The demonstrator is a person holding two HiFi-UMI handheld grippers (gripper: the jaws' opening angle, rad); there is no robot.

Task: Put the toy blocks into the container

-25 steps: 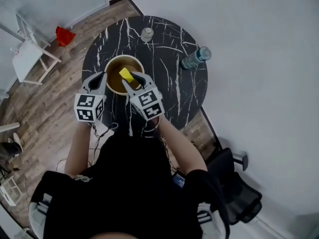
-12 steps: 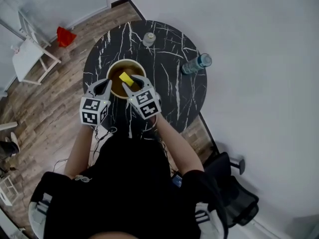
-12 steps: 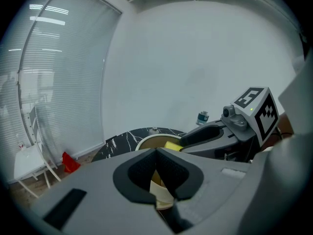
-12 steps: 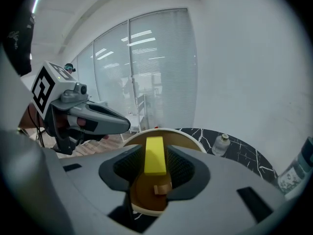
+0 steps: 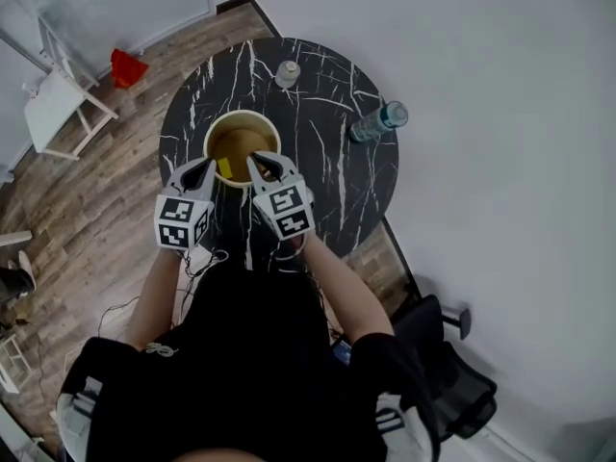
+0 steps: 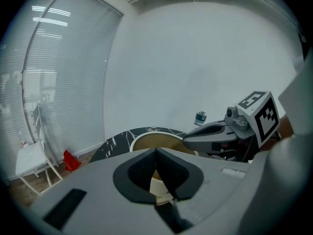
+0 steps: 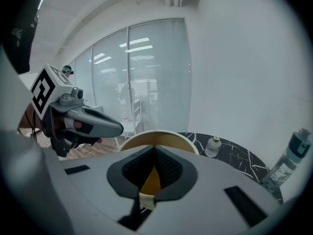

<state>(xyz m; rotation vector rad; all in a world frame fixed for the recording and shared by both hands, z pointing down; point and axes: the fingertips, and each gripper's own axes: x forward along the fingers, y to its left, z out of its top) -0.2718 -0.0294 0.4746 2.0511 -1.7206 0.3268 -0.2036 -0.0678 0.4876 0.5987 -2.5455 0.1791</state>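
Head view is showing a round black table (image 5: 327,162) veined in white, with a cream bowl (image 5: 241,114) standing on its near-left part (this bowl is serving as the container). Just over the bowl's near rim, the left gripper (image 5: 198,171) and the right gripper (image 5: 267,165) are hanging side by side. Each gripper's own view is showing its jaws meeting tip to tip, with only the bowl's tan inside peeking through the gap behind them, so both are clenched on nothing.

One small yellow block (image 5: 224,167) is lying inside the bowl, against its near-left wall and between the two grippers. No other blocks are showing on the table.

Such a block is probably handling as a light, stiff piece with smooth flat faces, unlikely to break. Pinching it squarely across two opposite faces, not across corners, is looking like the safest hold, since a corner grip could let it twist out.
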